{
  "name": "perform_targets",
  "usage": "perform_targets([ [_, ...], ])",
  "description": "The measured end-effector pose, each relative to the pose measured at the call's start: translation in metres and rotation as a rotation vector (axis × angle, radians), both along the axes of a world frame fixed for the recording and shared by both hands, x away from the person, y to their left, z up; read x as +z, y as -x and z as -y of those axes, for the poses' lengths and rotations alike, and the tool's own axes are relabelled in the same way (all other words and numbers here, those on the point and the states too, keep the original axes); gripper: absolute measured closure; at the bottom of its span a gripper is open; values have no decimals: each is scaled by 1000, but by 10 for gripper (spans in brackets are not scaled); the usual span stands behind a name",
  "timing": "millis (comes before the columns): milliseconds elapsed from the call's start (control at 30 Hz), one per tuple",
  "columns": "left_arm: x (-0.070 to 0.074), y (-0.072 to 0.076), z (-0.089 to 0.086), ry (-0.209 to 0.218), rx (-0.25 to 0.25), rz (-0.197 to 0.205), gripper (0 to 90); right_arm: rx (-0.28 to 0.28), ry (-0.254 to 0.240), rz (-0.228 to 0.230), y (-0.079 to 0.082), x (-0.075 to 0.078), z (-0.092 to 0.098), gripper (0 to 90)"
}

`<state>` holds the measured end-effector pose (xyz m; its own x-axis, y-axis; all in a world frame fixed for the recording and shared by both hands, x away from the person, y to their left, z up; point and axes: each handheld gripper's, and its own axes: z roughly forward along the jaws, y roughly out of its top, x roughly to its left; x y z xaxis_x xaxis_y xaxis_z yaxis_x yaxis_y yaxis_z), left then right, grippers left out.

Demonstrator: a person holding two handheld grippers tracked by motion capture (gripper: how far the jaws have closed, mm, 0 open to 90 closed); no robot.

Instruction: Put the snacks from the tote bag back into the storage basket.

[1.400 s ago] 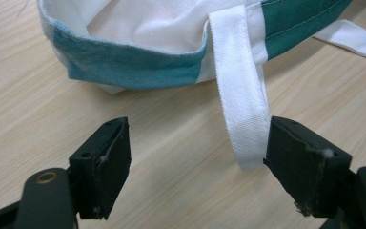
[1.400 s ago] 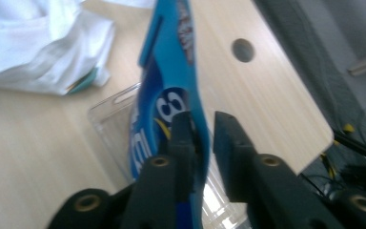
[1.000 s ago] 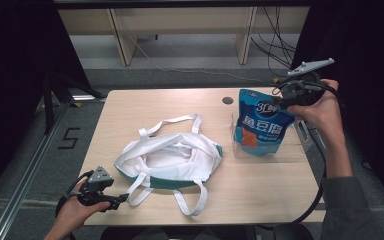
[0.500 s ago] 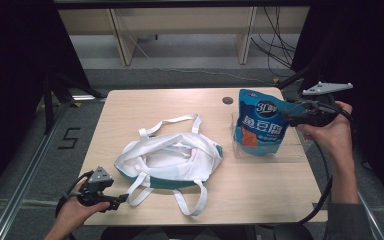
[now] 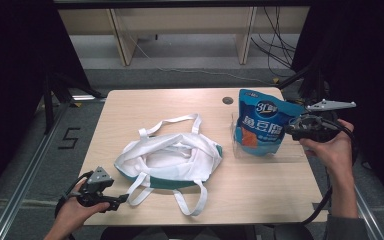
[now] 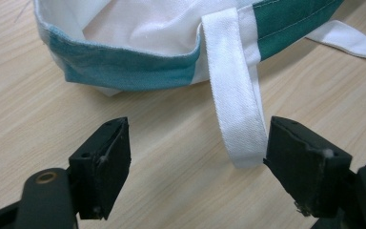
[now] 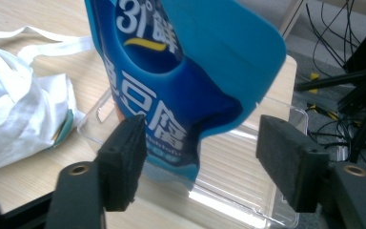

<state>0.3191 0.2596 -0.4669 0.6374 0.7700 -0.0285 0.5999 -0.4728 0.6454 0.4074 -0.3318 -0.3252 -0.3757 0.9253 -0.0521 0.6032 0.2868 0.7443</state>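
Right hand-held gripper lowered over the last second from above the top of the blue pouch to the level of its mid-body, now just beside the pouch's right edge; in the right gripper view its jaws stand apart, straddling the pouch's side seam without yet pressing it. The pouch stands upright in a clear plastic tray at the right of the desk. Left hand-held gripper unchanged in place at the desk's near-left edge, jaws apart, with a white strap of the white-and-green tote bag lying between them, ungripped. The descent suggests that a grasp of the pouch is imminent, probably for transfer toward the open bag, which lies well apart at centre.
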Motion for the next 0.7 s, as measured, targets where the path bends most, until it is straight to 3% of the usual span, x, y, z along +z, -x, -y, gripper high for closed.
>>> perform_targets([
  [100,0,0,0,-2,0,0,227,12,13,10,-2,-4,3,413],
  [133,1,0,0,-3,1,0,226,20,16,33,-3,-7,4,430],
  [167,1,0,-1,-13,-6,8,226,17,15,19,-3,-7,5,465],
  [200,1,0,-1,-12,-5,7,225,21,9,25,-4,-11,10,562],
  [233,1,0,-1,-13,-5,7,225,21,9,25,-4,-11,10,562],
  [267,1,-1,-1,-14,-5,8,225,-2,-17,-19,-2,-11,9,618],
  [300,1,0,-1,-14,-5,7,225,20,-1,-46,-2,-12,12,666],
  [367,1,0,-1,-14,-5,8,224,29,-15,-46,-2,-15,13,780],
  [400,1,0,-1,-13,-5,7,224,58,9,-44,-3,-17,15,812],
  [433,0,0,0,-2,4,-1,225,48,-12,-77,-3,-18,13,846],
  [467,0,0,0,-3,4,-2,224,60,-16,-73,-5,-21,13,884],
  [567,0,0,0,-1,4,0,224,77,-8,-44,-8,-26,11,890],
  [667,0,0,1,-6,1,-9,224,87,-12,-42,-13,-31,7,890],
  [700,0,0,1,-4,2,-3,224,86,-2,-68,-14,-30,6,889],
])
